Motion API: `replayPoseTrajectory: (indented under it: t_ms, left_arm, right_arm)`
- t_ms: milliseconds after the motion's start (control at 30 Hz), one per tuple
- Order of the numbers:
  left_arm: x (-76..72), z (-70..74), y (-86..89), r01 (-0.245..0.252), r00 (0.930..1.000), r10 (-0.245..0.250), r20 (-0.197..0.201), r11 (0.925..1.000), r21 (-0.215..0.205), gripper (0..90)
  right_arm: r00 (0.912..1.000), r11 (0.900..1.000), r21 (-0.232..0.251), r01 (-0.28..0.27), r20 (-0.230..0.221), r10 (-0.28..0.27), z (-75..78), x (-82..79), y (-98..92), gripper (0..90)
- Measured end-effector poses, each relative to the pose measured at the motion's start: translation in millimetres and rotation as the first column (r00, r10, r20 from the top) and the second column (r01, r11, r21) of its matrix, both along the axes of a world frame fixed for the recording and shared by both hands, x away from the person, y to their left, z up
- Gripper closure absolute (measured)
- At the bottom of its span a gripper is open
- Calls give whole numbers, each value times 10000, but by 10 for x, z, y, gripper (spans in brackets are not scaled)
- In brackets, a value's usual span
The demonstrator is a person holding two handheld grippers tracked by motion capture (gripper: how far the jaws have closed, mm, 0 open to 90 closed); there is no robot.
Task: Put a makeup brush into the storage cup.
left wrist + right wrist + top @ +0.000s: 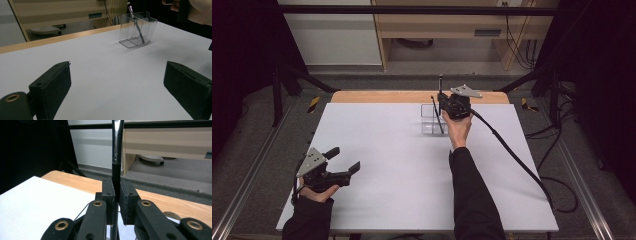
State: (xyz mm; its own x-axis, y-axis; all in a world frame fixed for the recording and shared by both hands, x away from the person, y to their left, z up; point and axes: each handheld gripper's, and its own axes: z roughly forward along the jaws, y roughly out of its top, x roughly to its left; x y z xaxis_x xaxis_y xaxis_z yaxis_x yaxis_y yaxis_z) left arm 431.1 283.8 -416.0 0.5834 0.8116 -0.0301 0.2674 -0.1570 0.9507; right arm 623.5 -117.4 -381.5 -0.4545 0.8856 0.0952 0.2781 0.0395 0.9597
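A clear plastic organiser [429, 125] with several compartments stands at the far middle of the white table [402, 165]. One brush [437, 116] with a dark handle leans inside it. My right gripper [442, 101] hovers just above the organiser, shut on a second brush [440, 84] that stands upright. The right gripper view shows the jaws [117, 191] clamped on that brush's black handle, its silver ferrule [117, 142] rising above them. My left gripper [346, 159] rests open at the near left of the table, nothing between its jaws [117, 82]. In its view the organiser [147, 30] stands far ahead, the leaning brush [135, 21] inside it.
A bare wooden strip [377, 96] runs along the table's far edge. Beyond it are a wooden desk [447, 25] and a white panel [332, 35]. The right gripper's cable [517, 160] trails across the right side of the table. Dark frame posts [277, 85] flank the table.
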Motion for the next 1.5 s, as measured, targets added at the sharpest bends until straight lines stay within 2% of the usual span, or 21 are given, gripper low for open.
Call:
replayPoseTrajectory:
  t_ms: [600,733,1033,1233,1300,1500]
  left_arm:
    - [-6,6,-4,24,9999,-24,107,10000,-10,73]
    - [-5,5,-3,20,9999,-20,119,10000,-2,73]
    - [-9,7,-2,13,9999,-13,151,10000,8,73]
    - [-8,7,-6,-1,9999,2,163,10000,-39,73]
    - [-8,7,-5,21,9999,-21,157,10000,26,73]
    - [-7,5,-8,17,9999,-18,152,10000,45,73]
  right_arm:
    - [9988,10000,72,-33,-485,36,-143,0,-5,834]
    - [9983,9999,-108,-51,-589,44,-189,4,5,833]
    - [9970,9998,-179,-82,-772,68,-240,5,32,832]
    - [9942,9993,-380,-44,-1078,3,-246,0,29,807]
    - [9949,9987,-517,-37,-1009,-15,-236,-12,17,799]
    - [9957,9991,-406,-86,-926,49,-170,-110,-60,734]
